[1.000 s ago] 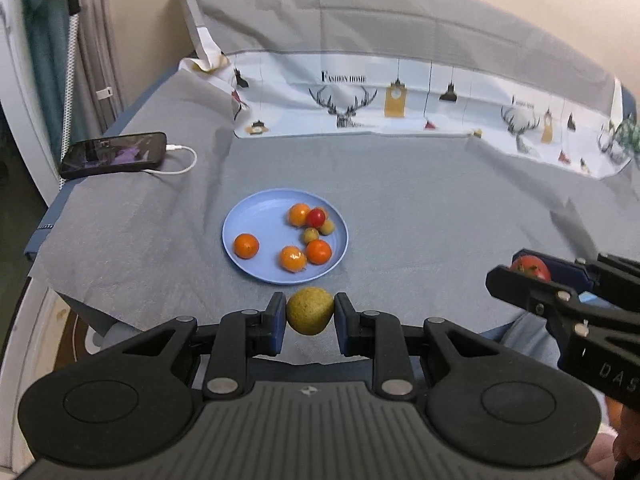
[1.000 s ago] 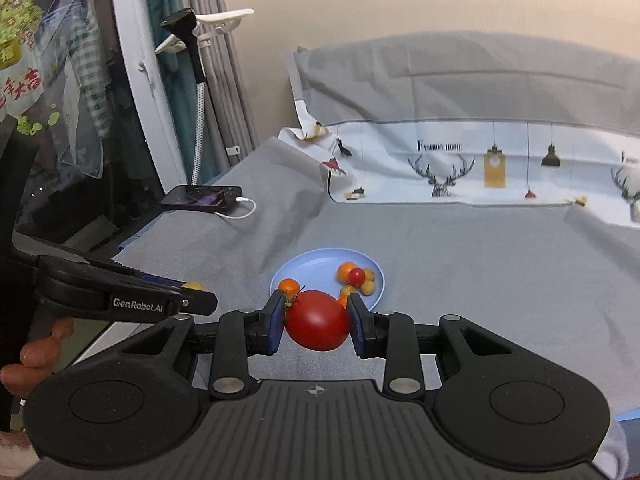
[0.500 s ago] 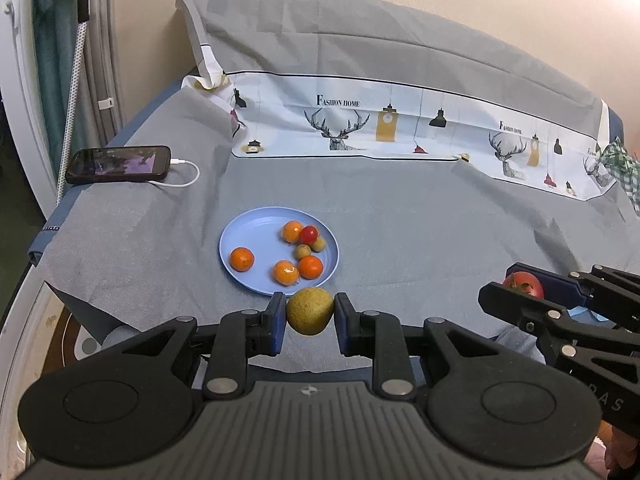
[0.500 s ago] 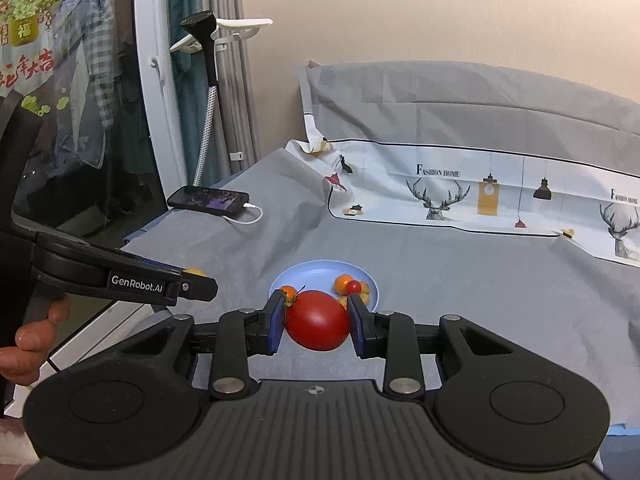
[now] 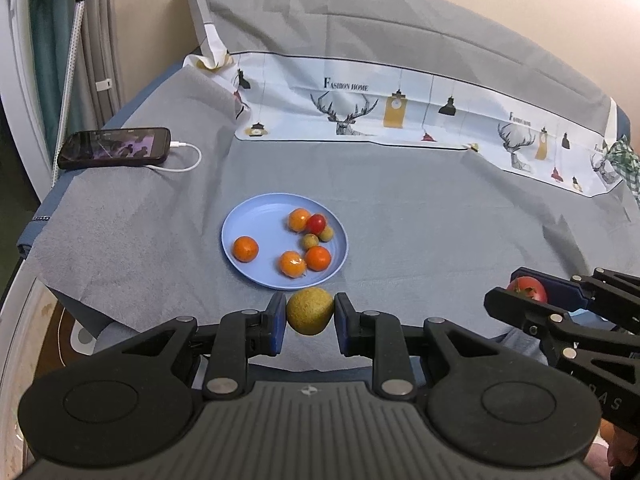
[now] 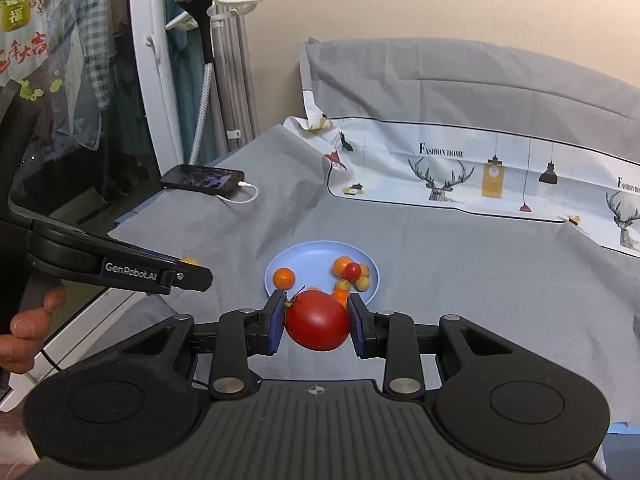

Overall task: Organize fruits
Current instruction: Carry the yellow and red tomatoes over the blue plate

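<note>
A blue plate (image 5: pixel 256 216) lies on the grey cloth and holds several small orange, red and yellow-green fruits; it also shows in the right wrist view (image 6: pixel 308 254). My left gripper (image 5: pixel 310 318) is shut on a yellow-green round fruit (image 5: pixel 310 310), held just short of the plate's near rim. My right gripper (image 6: pixel 316 322) is shut on a large red tomato (image 6: pixel 317 324), held in front of the plate. The tomato also shows at the right of the left wrist view (image 5: pixel 527 288). The left gripper shows at the left of the right wrist view (image 6: pixel 188 274).
A black phone (image 5: pixel 114 148) with a white cable (image 5: pixel 188 162) lies at the cloth's far left. A white printed sheet (image 5: pixel 400 116) runs along the back. The cloth's near edge (image 5: pixel 120 316) drops off by the grippers. A white stand (image 6: pixel 200 80) is at the left.
Both grippers have drawn back and risen a little, so the plate looks farther away. Each keeps its fruit.
</note>
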Action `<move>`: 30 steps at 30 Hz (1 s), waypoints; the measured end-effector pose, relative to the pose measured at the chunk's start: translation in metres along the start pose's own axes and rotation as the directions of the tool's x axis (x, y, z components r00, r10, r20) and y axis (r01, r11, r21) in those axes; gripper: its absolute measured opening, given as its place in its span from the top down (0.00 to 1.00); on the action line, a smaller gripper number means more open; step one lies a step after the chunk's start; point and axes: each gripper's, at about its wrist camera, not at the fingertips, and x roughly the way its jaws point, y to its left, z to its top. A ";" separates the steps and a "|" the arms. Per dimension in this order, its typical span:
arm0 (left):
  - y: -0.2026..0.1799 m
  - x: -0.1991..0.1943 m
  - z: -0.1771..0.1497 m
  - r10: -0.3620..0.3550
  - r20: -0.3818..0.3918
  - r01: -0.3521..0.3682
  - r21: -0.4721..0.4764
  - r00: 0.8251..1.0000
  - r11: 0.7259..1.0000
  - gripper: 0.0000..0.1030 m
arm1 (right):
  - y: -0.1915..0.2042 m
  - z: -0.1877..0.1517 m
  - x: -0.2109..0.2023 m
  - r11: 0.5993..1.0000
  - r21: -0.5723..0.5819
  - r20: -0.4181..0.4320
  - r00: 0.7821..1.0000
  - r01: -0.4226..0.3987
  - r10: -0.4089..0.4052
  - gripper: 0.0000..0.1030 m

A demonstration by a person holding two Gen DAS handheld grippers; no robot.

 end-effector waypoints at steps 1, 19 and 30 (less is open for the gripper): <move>0.002 0.004 0.003 0.001 -0.007 -0.001 -0.003 1.000 1.000 0.73 | -0.001 0.001 0.005 1.000 0.002 -0.005 1.000 0.003 -0.003 0.67; 0.031 0.133 0.086 0.028 -0.082 -0.027 0.009 0.996 1.000 0.73 | -0.021 0.033 0.157 0.998 -0.045 -0.137 0.990 -0.036 0.030 0.67; 0.047 0.243 0.108 0.071 -0.166 -0.065 0.040 0.984 0.997 0.73 | -0.034 0.024 0.265 0.994 -0.081 -0.229 0.972 -0.076 0.056 0.67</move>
